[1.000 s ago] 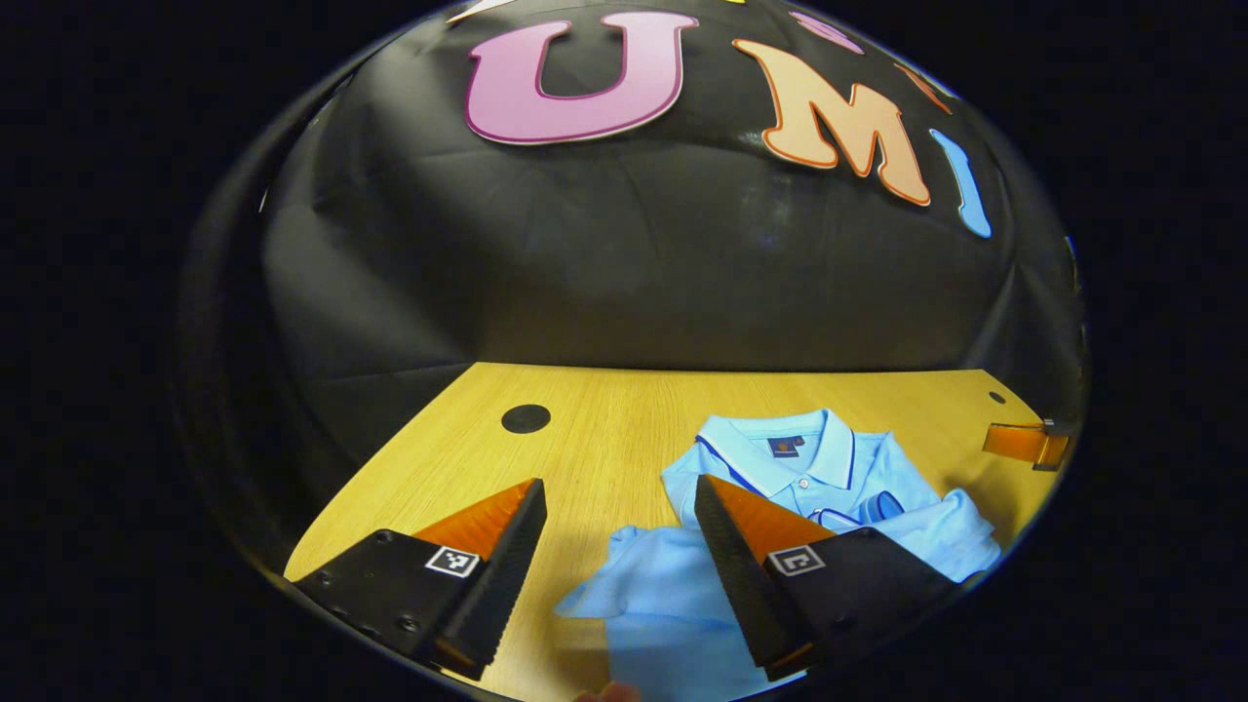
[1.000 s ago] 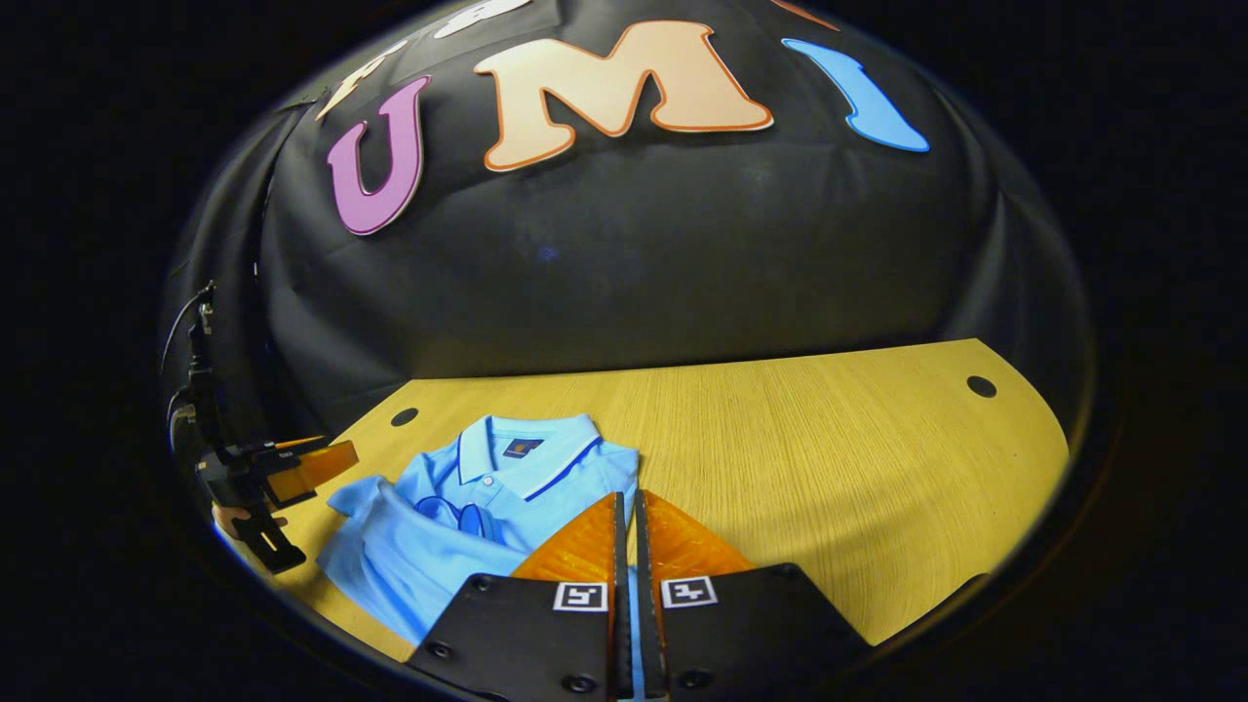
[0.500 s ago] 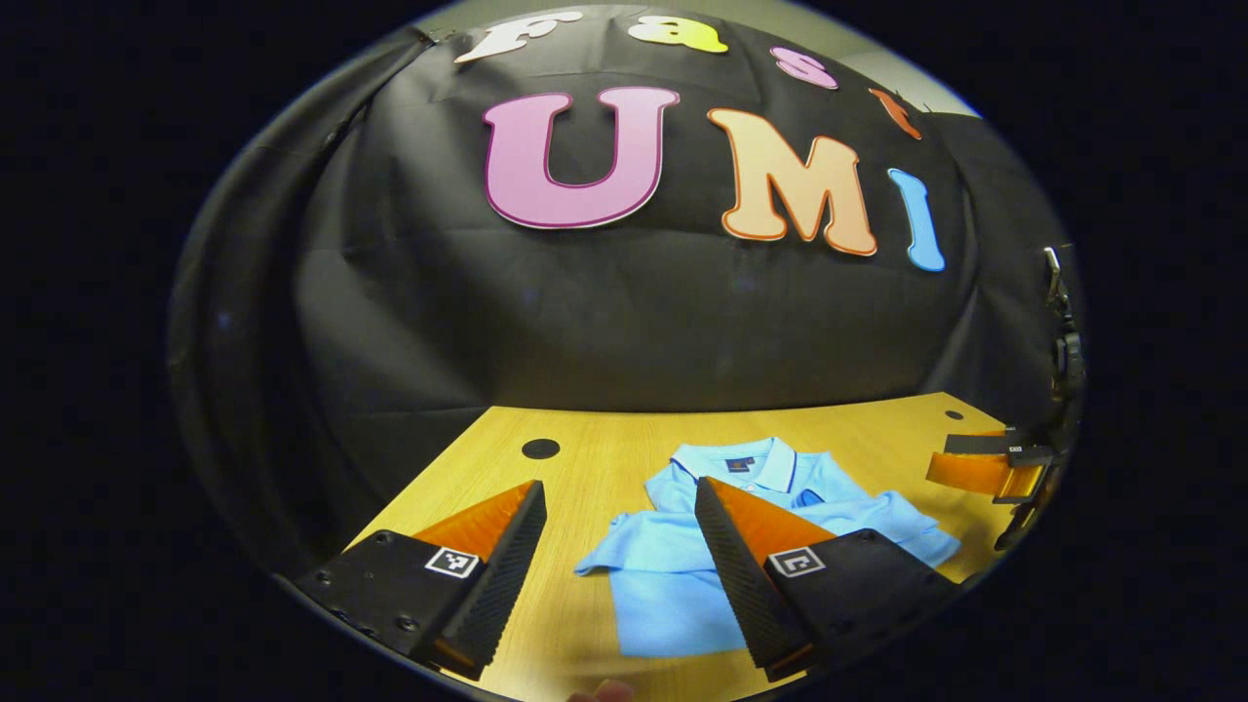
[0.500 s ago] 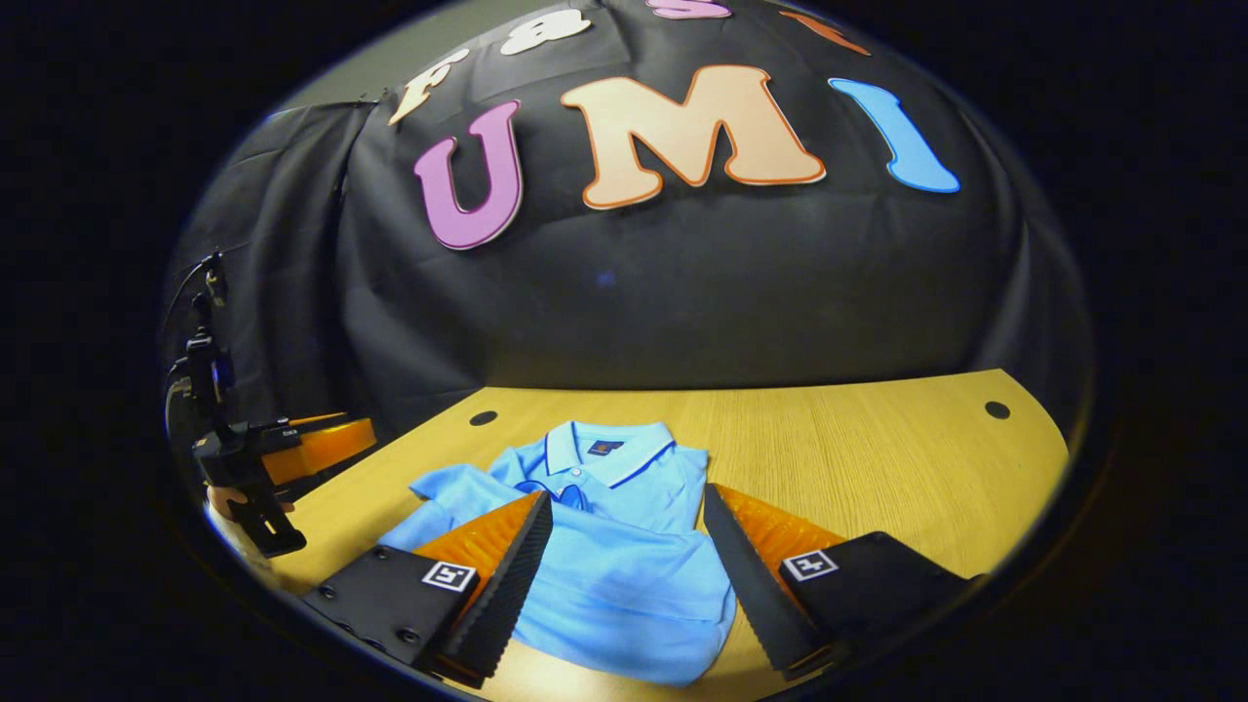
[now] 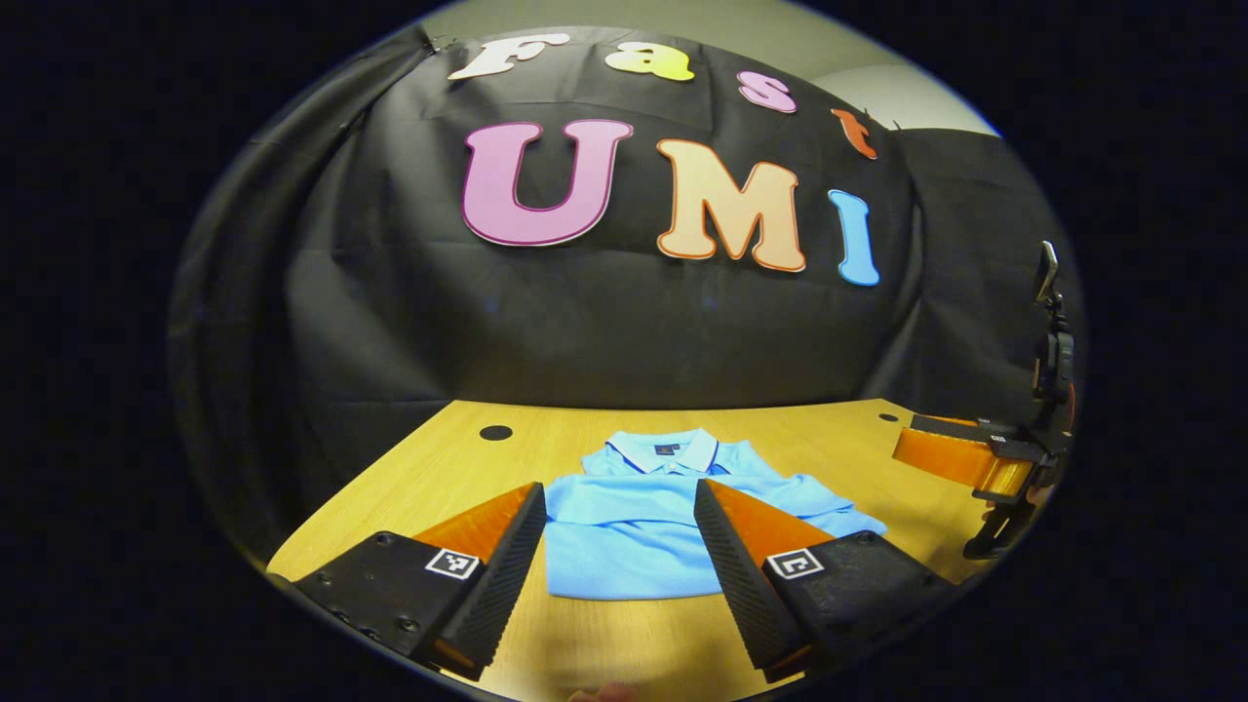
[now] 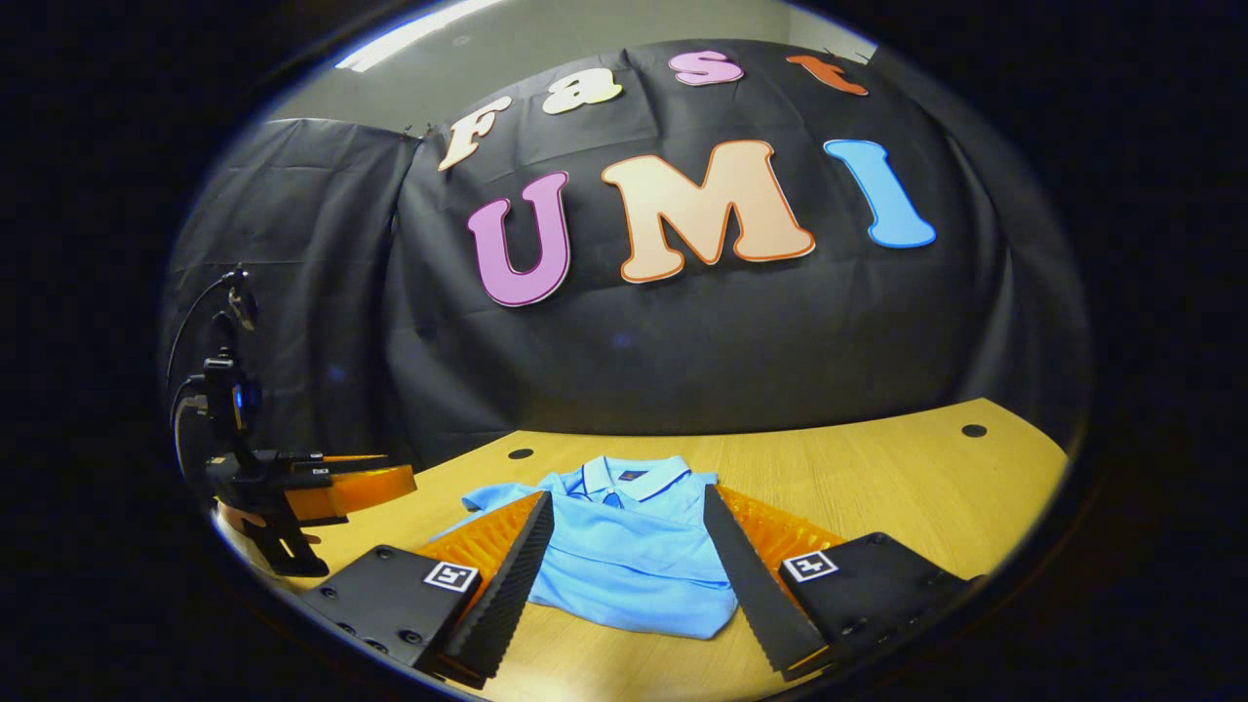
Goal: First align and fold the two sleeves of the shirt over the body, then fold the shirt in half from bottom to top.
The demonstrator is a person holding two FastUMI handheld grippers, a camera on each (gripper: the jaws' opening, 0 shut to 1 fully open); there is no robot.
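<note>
Shirt [image 5: 624,536] lies apparently folded on table [image 5: 624,643].

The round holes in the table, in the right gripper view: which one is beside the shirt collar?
The hole at the table's far left, just left of the folded shirt's collar. The other hole lies far off at the right corner.

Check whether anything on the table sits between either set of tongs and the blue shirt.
Nothing visible does. The shirt lies folded on the bare table, straight ahead of the open left tongs and the open right tongs.
</note>
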